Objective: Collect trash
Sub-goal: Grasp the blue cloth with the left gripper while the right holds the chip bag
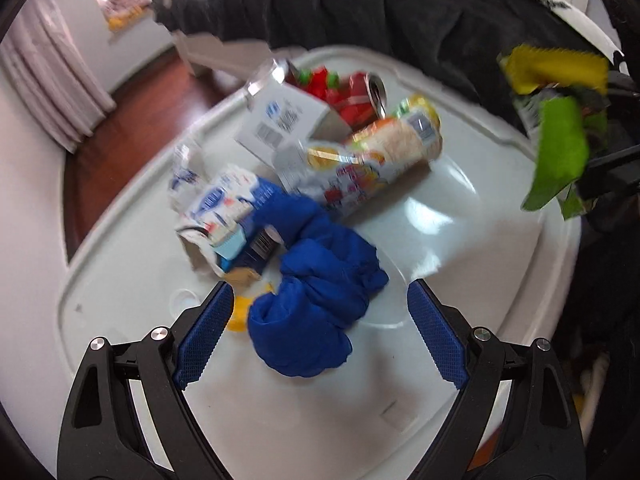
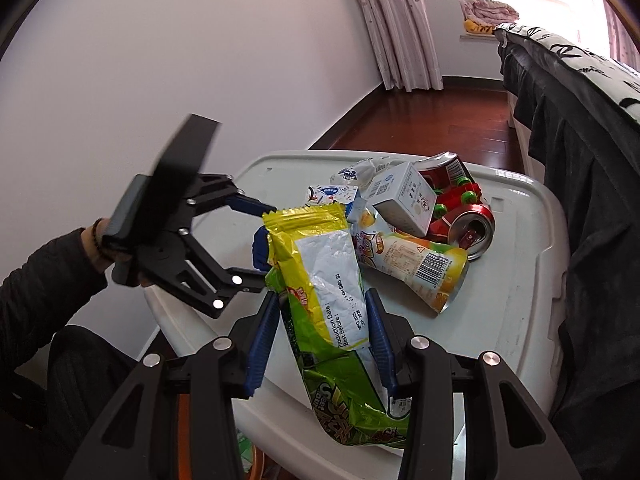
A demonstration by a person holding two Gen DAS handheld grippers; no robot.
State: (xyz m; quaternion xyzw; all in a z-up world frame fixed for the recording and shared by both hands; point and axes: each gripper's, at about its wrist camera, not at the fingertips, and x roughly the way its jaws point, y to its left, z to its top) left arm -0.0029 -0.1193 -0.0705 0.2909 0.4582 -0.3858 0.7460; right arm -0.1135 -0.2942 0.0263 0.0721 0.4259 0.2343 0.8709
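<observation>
A white plastic lid [image 1: 460, 248] [image 2: 516, 292] carries a pile of trash. My left gripper [image 1: 320, 300] is open, its blue pads either side of a crumpled blue cloth [image 1: 316, 296]; it also shows in the right wrist view [image 2: 262, 246]. My right gripper [image 2: 322, 304] is shut on a yellow-green snack wrapper [image 2: 316, 280], held above the lid's near edge; the wrapper shows in the left wrist view [image 1: 560, 120]. In the pile lie a flattened juice pouch [image 1: 376, 160] [image 2: 416, 264], a white carton [image 1: 284, 116] [image 2: 404, 196], crushed milk cartons [image 1: 216, 208], and crushed red cans [image 1: 360, 96] [image 2: 472, 228].
A dark bed cover [image 2: 580, 120] hangs at the right, close to the lid. Wooden floor [image 2: 432, 120] and pink curtains [image 2: 396, 24] lie behind. A white wall [image 2: 160, 80] stands at the left. The person's dark sleeve [image 2: 36, 280] holds the left gripper.
</observation>
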